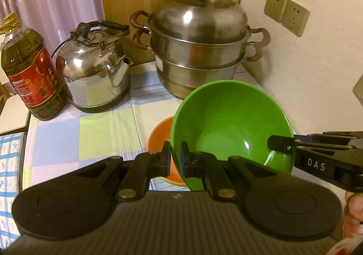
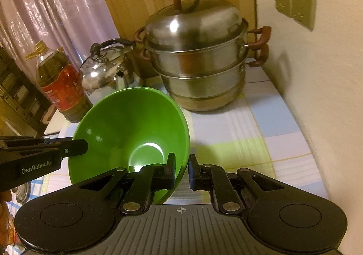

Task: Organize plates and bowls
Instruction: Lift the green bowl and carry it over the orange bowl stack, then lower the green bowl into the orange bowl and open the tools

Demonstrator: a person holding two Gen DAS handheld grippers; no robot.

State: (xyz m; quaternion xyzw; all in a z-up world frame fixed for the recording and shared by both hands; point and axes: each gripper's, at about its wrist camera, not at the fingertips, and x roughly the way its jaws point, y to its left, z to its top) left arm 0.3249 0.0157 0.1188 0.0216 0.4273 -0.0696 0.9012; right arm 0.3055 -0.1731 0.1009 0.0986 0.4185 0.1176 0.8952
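Gripping the green bowl (image 1: 229,123) by opposite rims, both grippers' fingers (image 1: 166,155) must lower it into the orange bowl (image 1: 160,134) beneath.

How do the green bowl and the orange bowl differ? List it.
The green bowl is held tilted above the tablecloth, both grippers' fingers on its rim; the orange bowl lies low beneath it, gripped by neither. The green bowl shows nearly whole; the orange bowl is mostly hidden behind it. Both look plain, glossy and unpatterned.

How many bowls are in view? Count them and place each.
2. The green bowl is held tilted between both grippers above the table; the orange bowl sits on the tablecloth under it, mostly hidden. More could be hidden beneath.
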